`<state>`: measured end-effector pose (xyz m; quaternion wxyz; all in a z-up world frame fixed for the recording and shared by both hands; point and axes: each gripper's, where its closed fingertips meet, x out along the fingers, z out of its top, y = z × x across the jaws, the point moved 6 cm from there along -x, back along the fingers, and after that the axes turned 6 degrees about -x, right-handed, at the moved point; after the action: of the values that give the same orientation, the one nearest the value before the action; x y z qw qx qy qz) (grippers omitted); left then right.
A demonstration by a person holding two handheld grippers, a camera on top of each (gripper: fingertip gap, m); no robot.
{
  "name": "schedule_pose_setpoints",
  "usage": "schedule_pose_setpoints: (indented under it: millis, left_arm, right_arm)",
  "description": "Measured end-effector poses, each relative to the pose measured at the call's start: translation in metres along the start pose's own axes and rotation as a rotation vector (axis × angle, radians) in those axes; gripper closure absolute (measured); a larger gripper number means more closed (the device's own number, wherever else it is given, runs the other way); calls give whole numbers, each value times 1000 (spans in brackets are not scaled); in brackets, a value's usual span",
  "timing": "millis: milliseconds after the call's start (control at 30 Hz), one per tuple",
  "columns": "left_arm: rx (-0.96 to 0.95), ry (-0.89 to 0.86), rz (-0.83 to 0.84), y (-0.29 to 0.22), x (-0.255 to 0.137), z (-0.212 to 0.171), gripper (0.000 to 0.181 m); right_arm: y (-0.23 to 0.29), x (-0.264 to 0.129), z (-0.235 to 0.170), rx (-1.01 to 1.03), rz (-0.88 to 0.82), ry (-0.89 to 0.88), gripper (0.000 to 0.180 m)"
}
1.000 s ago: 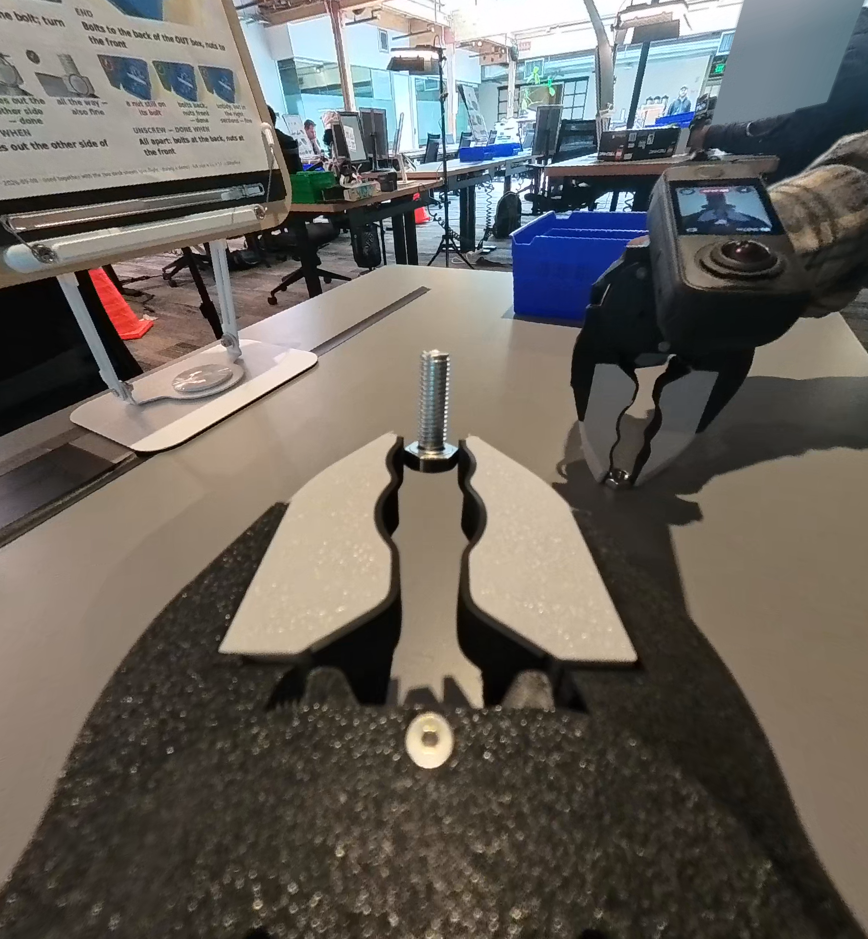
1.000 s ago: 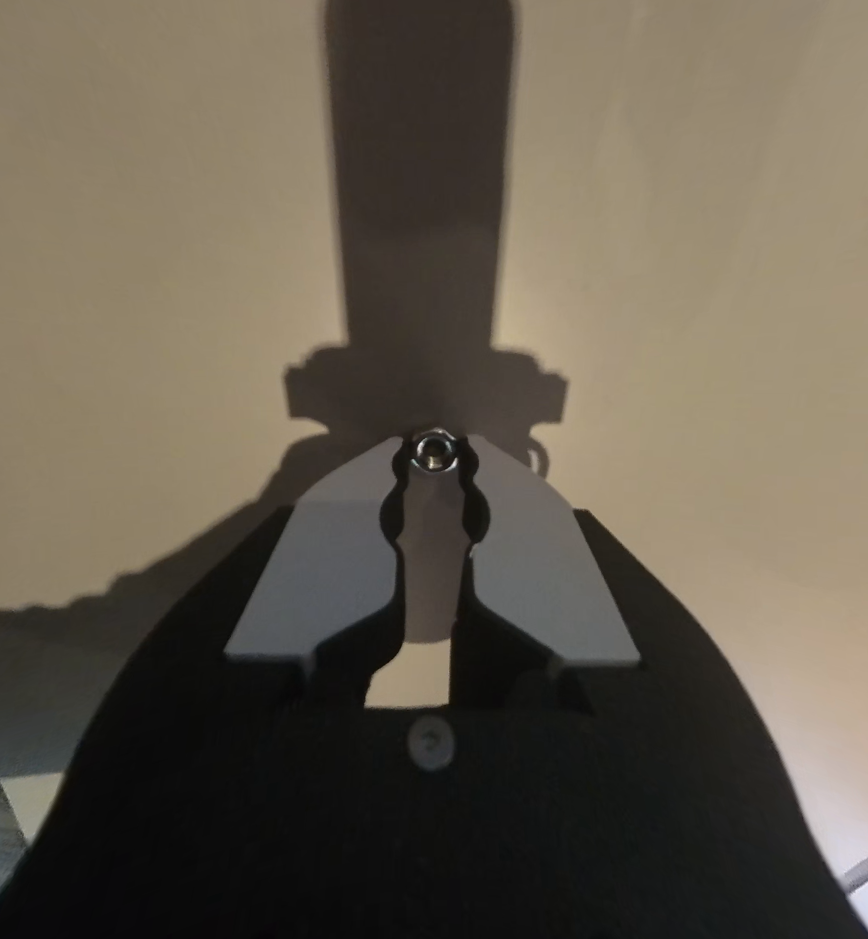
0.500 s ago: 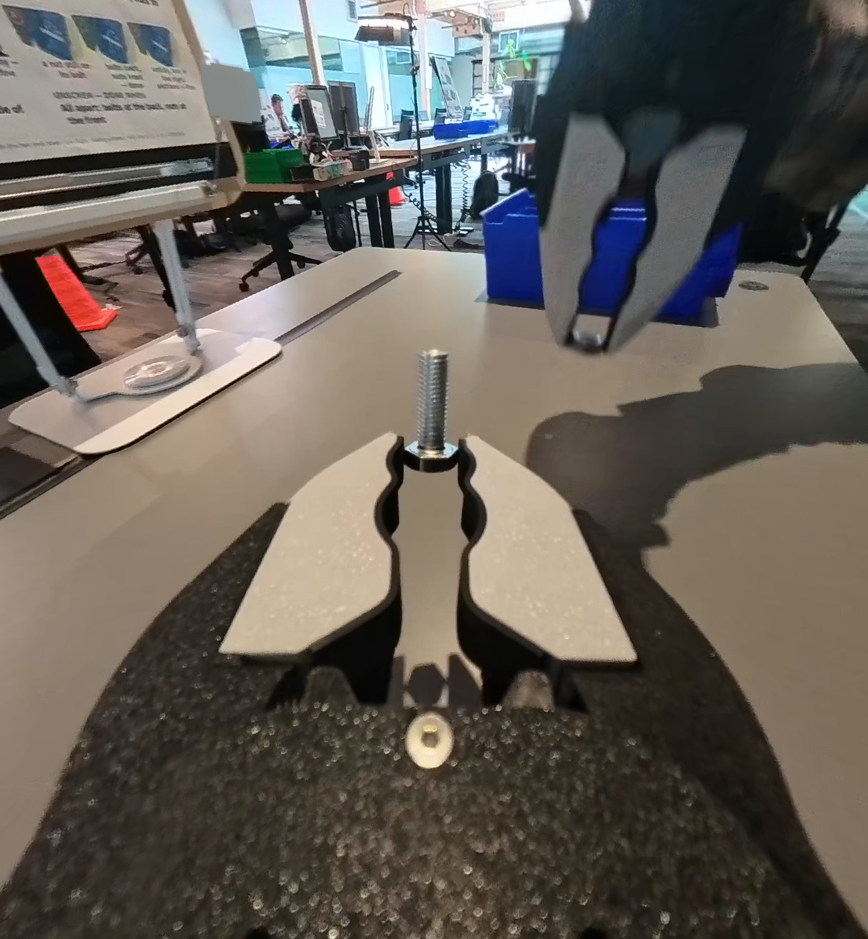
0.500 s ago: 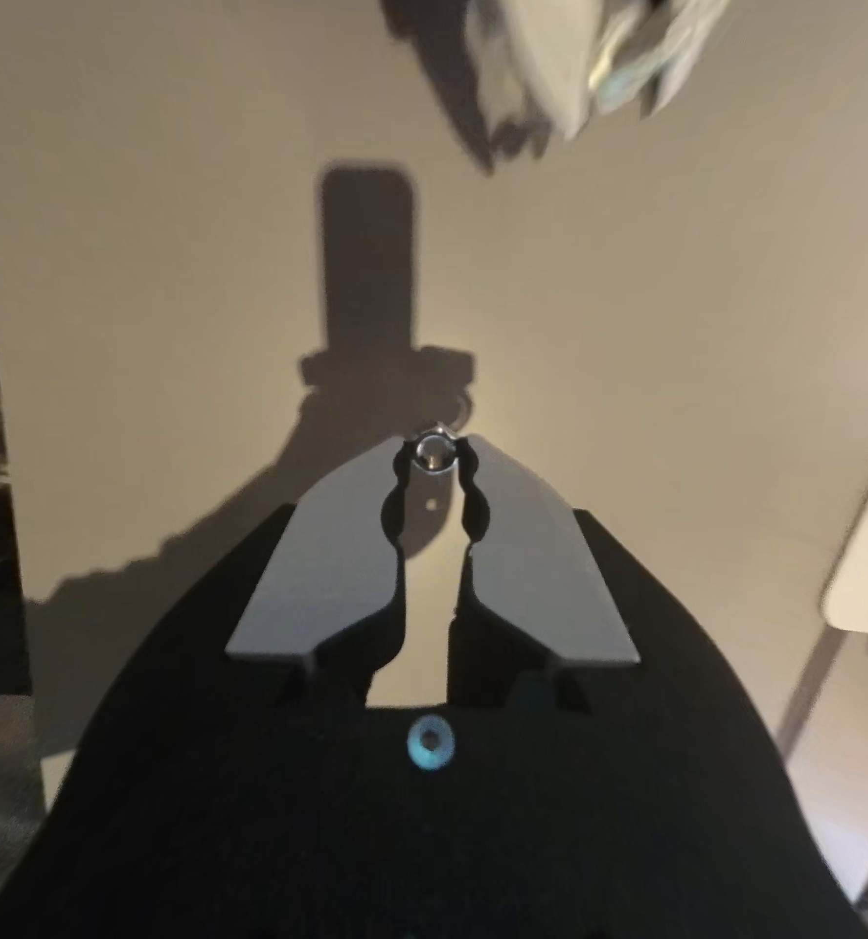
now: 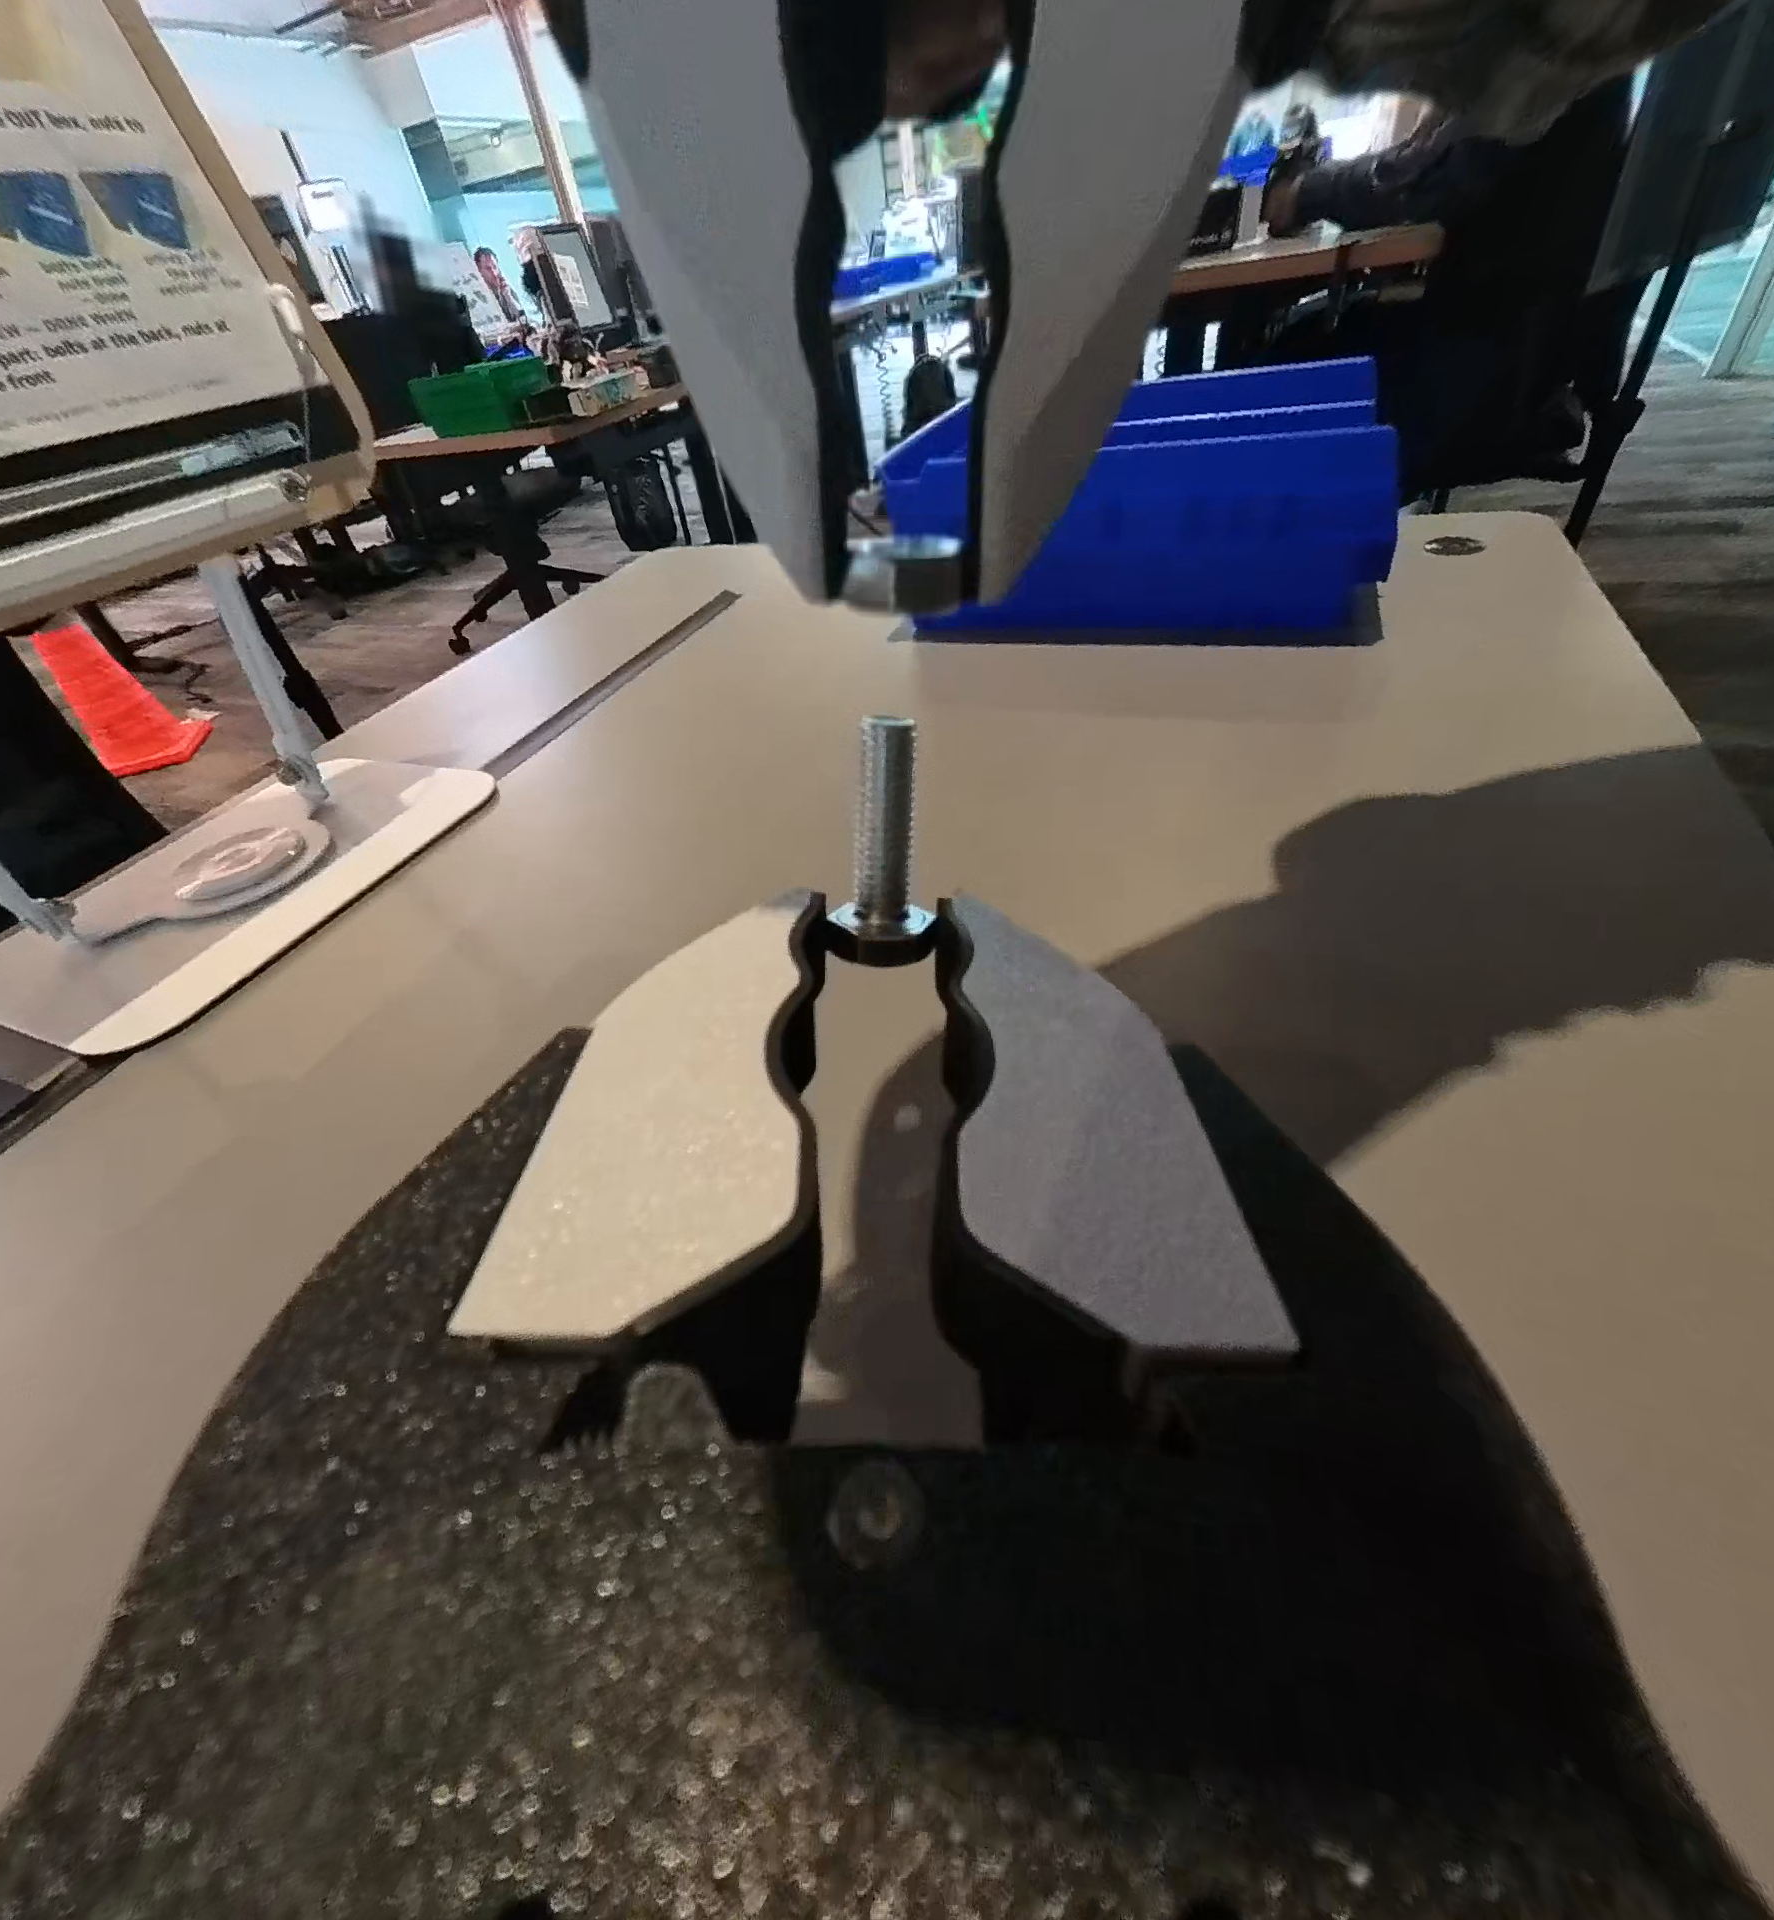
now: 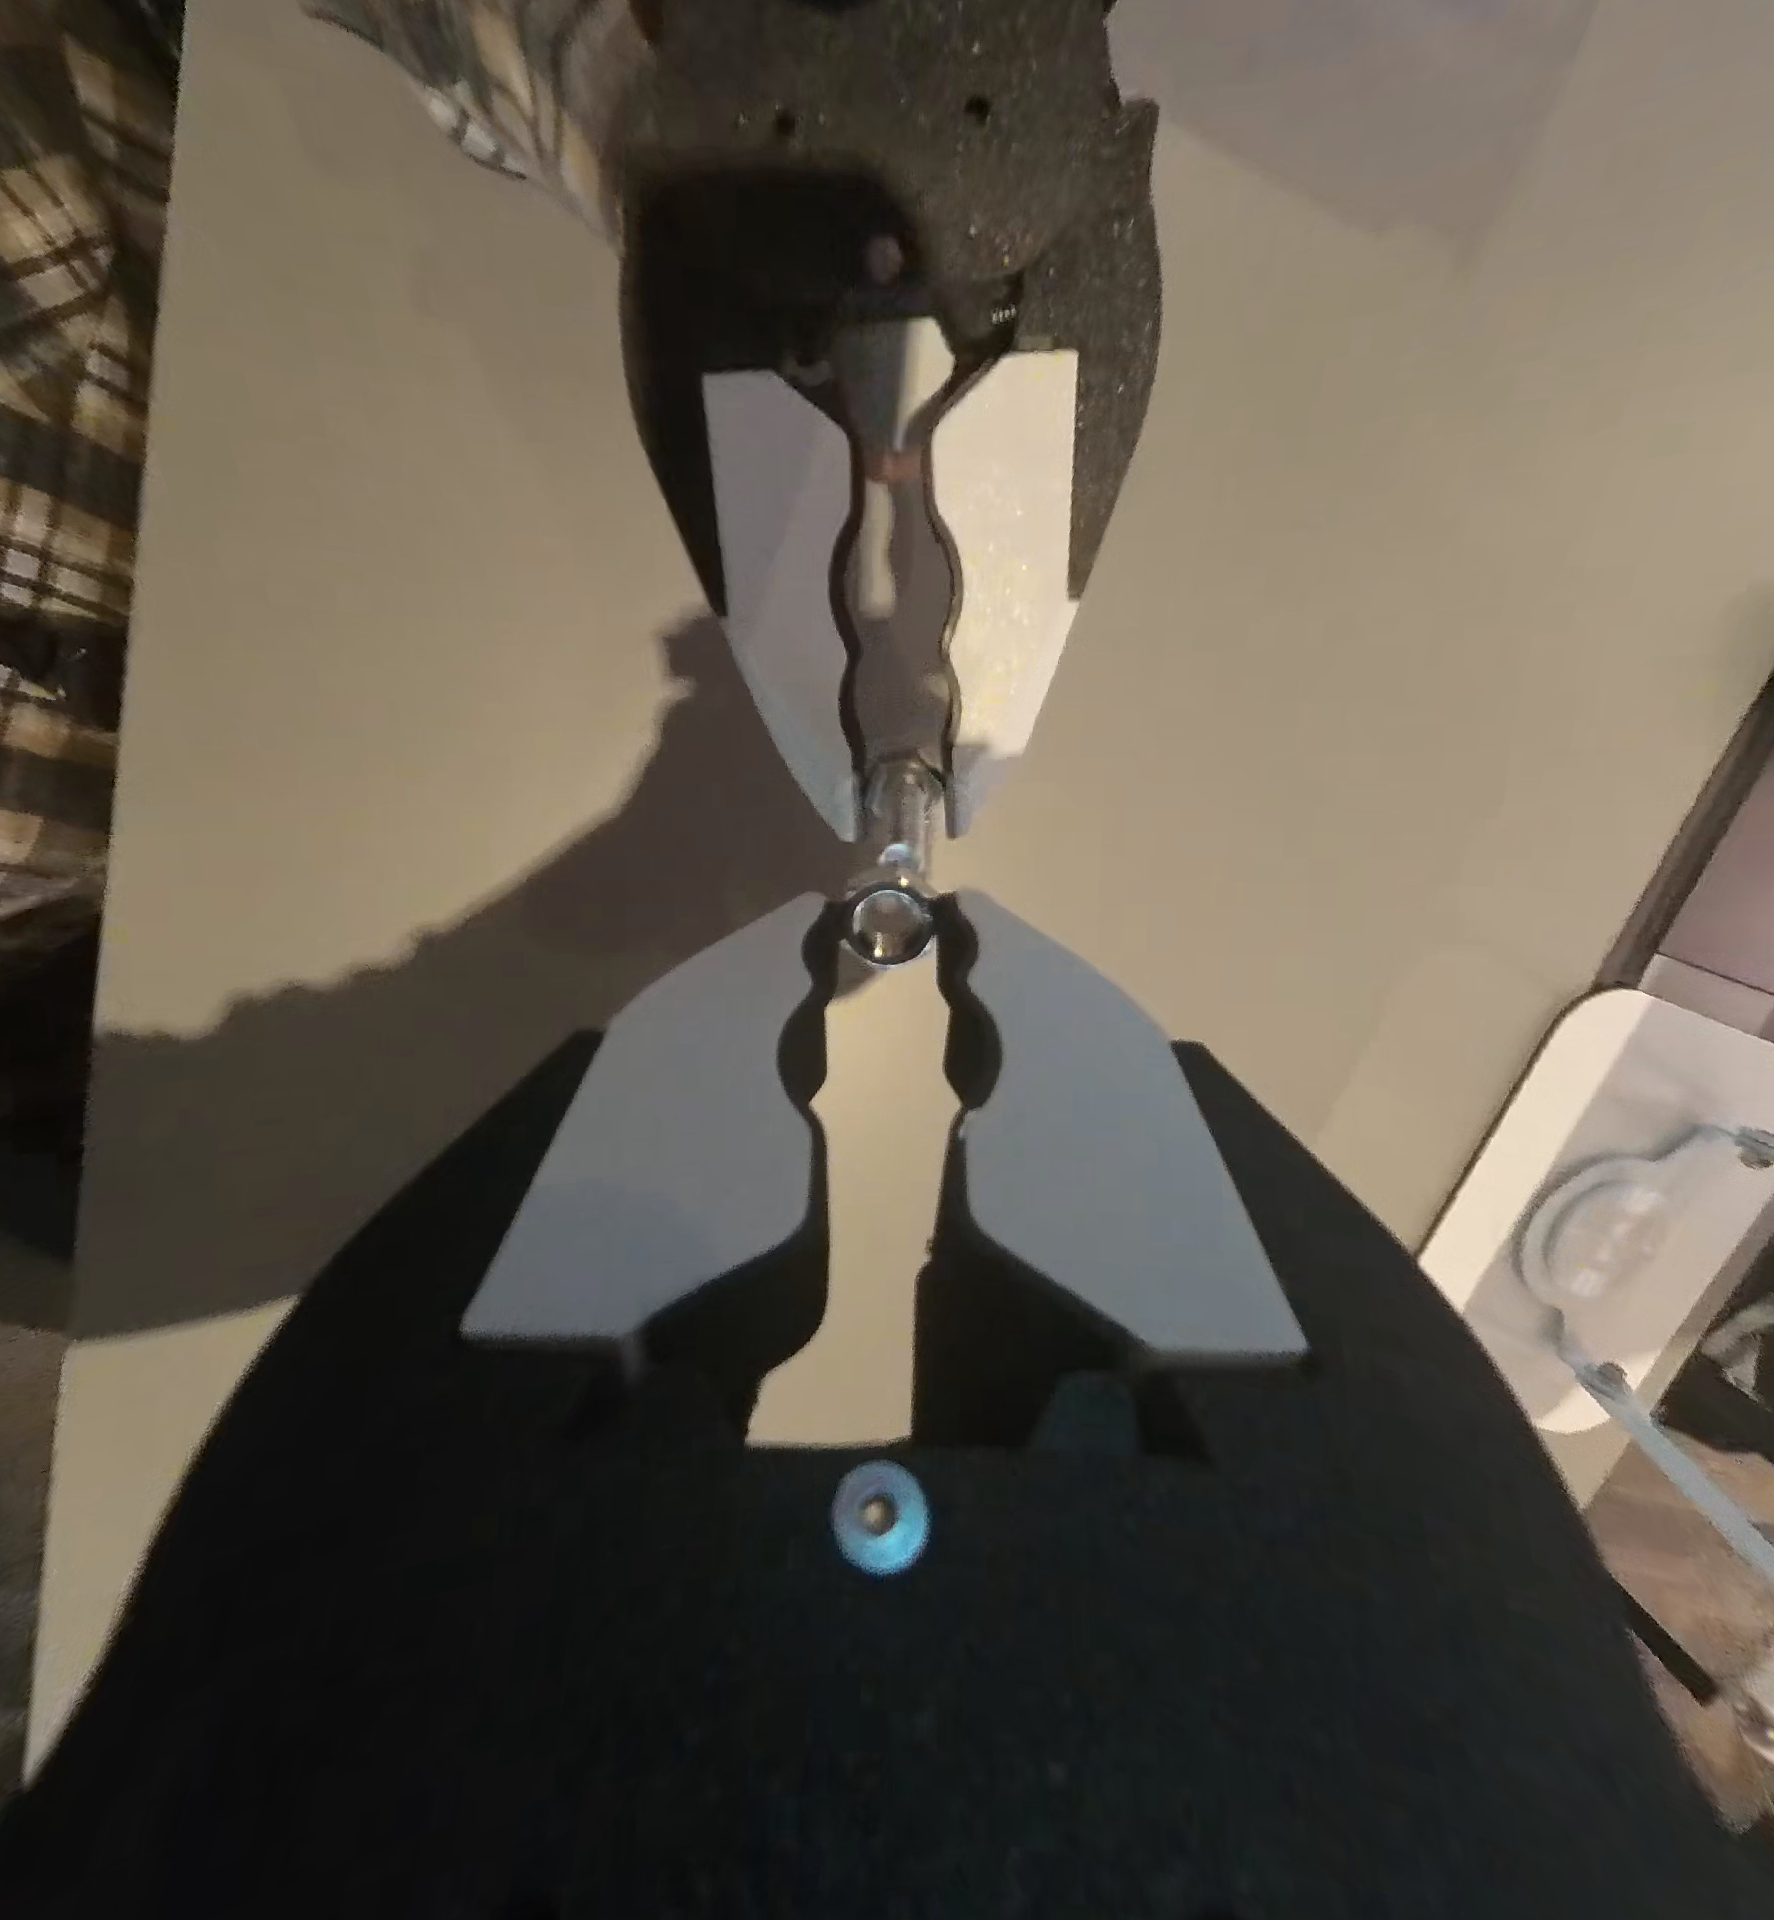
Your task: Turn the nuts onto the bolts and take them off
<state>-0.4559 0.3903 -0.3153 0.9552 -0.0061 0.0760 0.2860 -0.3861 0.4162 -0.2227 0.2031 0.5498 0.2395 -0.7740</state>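
My left gripper (image 5: 883,930) is shut on the hex head of a silver bolt (image 5: 886,810) and holds it upright, thread up, over the beige table (image 5: 1226,790). My right gripper (image 5: 904,582) hangs point-down above the bolt, shut on a silver nut (image 5: 909,571), with a gap between nut and bolt tip. In the right wrist view my right gripper (image 6: 885,928) holds the nut (image 6: 885,928) ring-on, just short of the bolt (image 6: 898,805) held by the left gripper (image 6: 898,800).
A blue bin (image 5: 1174,520) stands at the table's far edge. A white stand base (image 5: 208,883) carrying an instruction board (image 5: 83,260) sits at the left; it also shows in the right wrist view (image 6: 1631,1216). A plaid sleeve (image 6: 10,436) is at that view's left.
My right gripper has lifted off the table with the nut and swung over to hang above the bolt. My left gripper still holds the bolt upright.
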Motion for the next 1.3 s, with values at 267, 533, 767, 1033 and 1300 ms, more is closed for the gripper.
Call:
schedule_pose_setpoints:
  millis: [267,533,767,1033,1300]
  left_arm:
    - [-70,-72,-38,1,-4,6,162]
    - [-46,-62,-23,-2,-2,6,161]
    - [-52,-57,5,-1,-2,6,161]
    - [-9,-33,91,1,-3,6,162]
    - [22,-35,148,2,-5,7,162]
  right_arm:
    - [-4,3,-3,20,-3,-90,163]
    - [-4,8,-1,13,24,-93,163]
    - [-4,10,0,7,19,-64,163]
    - [-7,11,1,120,-16,-23,163]
    - [-9,10,-1,415,-12,-58,163]
